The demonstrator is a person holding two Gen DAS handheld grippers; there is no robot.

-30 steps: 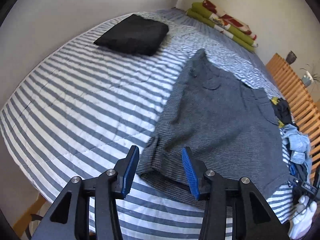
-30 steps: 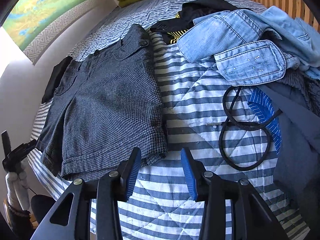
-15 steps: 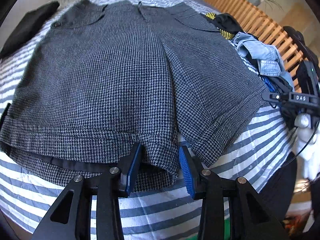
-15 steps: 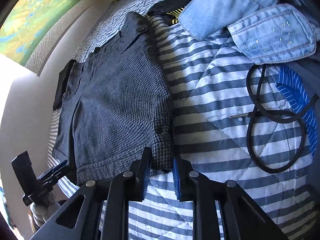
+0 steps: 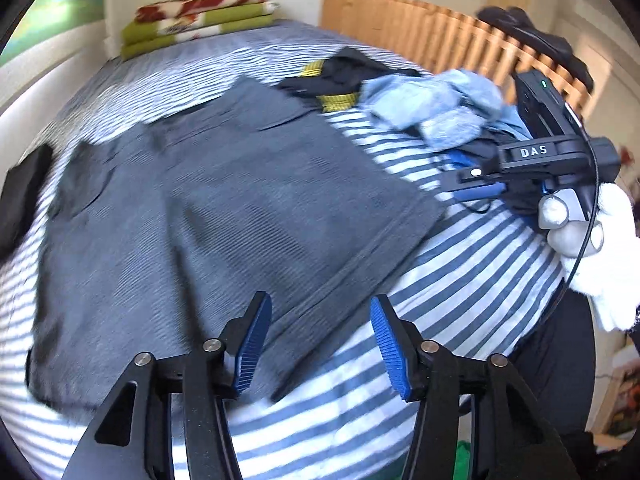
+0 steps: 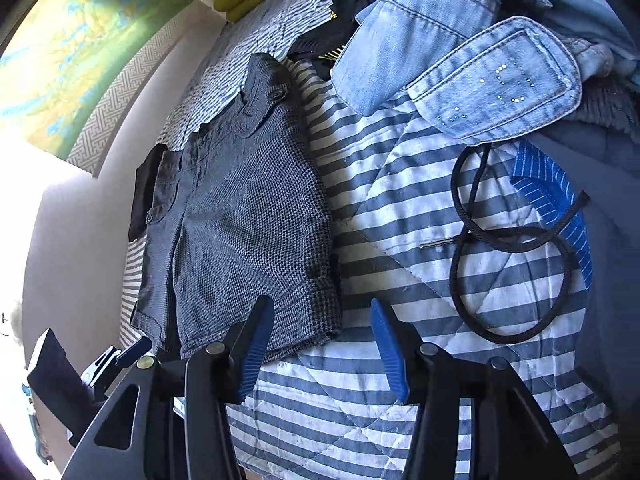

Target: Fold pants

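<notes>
Grey houndstooth shorts (image 5: 208,216) lie flat on the striped bedspread (image 5: 472,280), blurred by motion in the left wrist view. My left gripper (image 5: 320,344) is open over the hem of the right-hand leg, with nothing between its pads. In the right wrist view the shorts (image 6: 248,240) stretch away to the left, and my right gripper (image 6: 320,344) stands open, straddling the near hem corner without holding it. A white-gloved hand (image 5: 608,240) holds the right gripper (image 5: 476,186) at the right. The left gripper (image 6: 132,352) shows at the lower left.
A heap of denim clothes (image 6: 460,64) and dark garments lies right of the shorts, with a black cord (image 6: 516,248) looped on the bedspread. A folded black garment (image 5: 20,192) sits at far left. Folded green blankets (image 5: 200,28) and a wooden slat rail (image 5: 440,36) are behind.
Both grippers opened wider: the right one had narrowed around the hem corner and has let go. The left gripper drew back from the hem and swung, so its view is blurred.
</notes>
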